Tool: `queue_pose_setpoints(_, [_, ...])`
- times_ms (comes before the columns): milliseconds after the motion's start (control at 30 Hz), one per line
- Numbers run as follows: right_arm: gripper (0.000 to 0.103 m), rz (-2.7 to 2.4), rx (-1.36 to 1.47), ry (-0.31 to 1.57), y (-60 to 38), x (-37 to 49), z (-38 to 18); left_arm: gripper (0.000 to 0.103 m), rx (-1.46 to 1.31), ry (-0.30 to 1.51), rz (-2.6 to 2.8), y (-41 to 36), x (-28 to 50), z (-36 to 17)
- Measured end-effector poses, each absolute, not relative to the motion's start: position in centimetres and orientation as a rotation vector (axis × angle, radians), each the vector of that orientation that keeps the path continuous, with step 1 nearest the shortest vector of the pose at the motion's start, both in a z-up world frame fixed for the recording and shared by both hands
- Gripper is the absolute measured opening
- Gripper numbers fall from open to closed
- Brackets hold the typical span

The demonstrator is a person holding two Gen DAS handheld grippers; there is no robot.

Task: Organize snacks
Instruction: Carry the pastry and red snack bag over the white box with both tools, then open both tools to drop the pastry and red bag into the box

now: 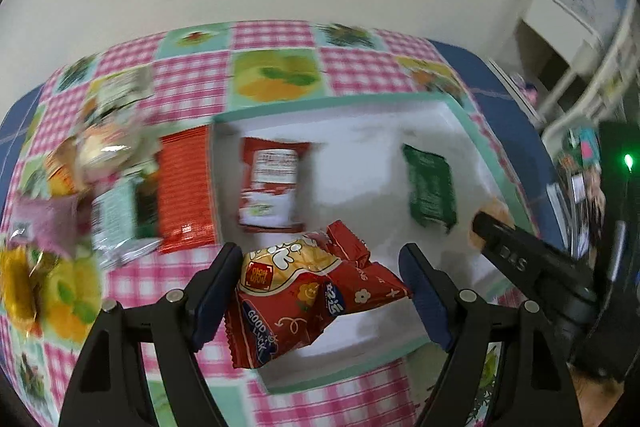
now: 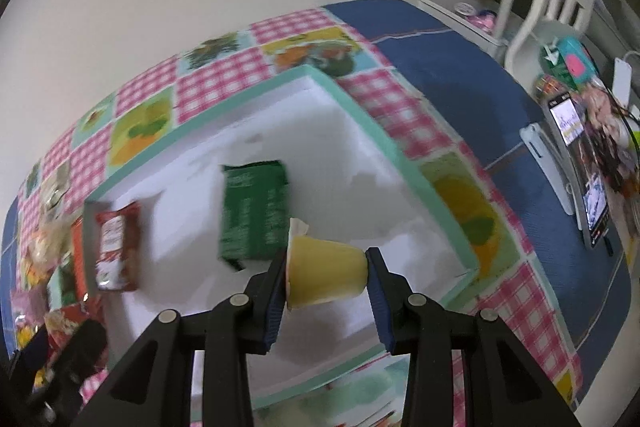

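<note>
Yellow plastic jelly cup (image 2: 326, 273) is squeezed sideways in the right gripper (image 2: 327, 281) above the white, green-edged box (image 2: 404, 163). Left gripper (image 1: 326, 293) hangs wide apart around a red crinkly snack bag (image 1: 304, 291).

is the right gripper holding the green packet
No, the right gripper is shut on a yellow cup, while the green packet lies loose in the white box.

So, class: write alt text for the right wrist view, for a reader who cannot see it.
The right gripper clamps a yellow jelly cup sideways above a white tray with a mint rim. A green packet and a red packet lie in the tray, on a checked tablecloth.
</note>
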State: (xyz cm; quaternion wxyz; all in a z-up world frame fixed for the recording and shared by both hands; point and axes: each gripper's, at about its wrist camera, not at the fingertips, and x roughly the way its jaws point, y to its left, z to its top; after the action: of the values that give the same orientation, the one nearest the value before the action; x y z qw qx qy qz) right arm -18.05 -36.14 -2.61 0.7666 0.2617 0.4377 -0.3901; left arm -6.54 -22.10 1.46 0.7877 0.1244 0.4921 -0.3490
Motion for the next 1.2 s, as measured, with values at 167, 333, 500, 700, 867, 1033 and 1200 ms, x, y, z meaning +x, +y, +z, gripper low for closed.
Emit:
queue_pose_setpoints(167, [0.04, -0.861, 0.595, 0.969, -37.2, -18.6, -4.0, 0.08, 0.331, 1.051, -0.779, -24.1, -7.5, 0.3])
queue_pose_setpoints(333, [0.041, -0.859, 0.618, 0.984, -37.4, -18.8, -4.6, 0.083, 0.337, 1.093, -0.782, -24.3, -7.3, -0.8])
queue_pose_setpoints(500, [0.041, -0.845, 0.612, 0.984, -37.1, -18.7, -4.4, 0.09, 0.328, 1.123, -0.774, -23.9, -7.1, -0.9])
queue_pose_setpoints(700, [0.058, -0.82, 0.599, 0.942, -36.4, -18.7, -2.9, 0.097, 0.301, 1.145, -0.749, -22.8, -6.4, -0.4])
queue_pose_setpoints(867, [0.068, -0.797, 0.579, 0.926, -35.4, -18.4, -2.0, 0.1, 0.286, 1.155, -0.67, -21.4, -5.2, 0.2])
queue_pose_setpoints(1033, [0.069, -0.774, 0.576, 0.908, -34.5, -18.1, -1.1, 0.1, 0.268, 1.161, -0.581, -19.1, -3.6, 1.0])
queue_pose_setpoints(1200, [0.069, -0.707, 0.545, 0.918, -32.6, -16.8, -0.7, 0.1, 0.239, 1.135, -0.495, -15.9, -1.5, 2.2])
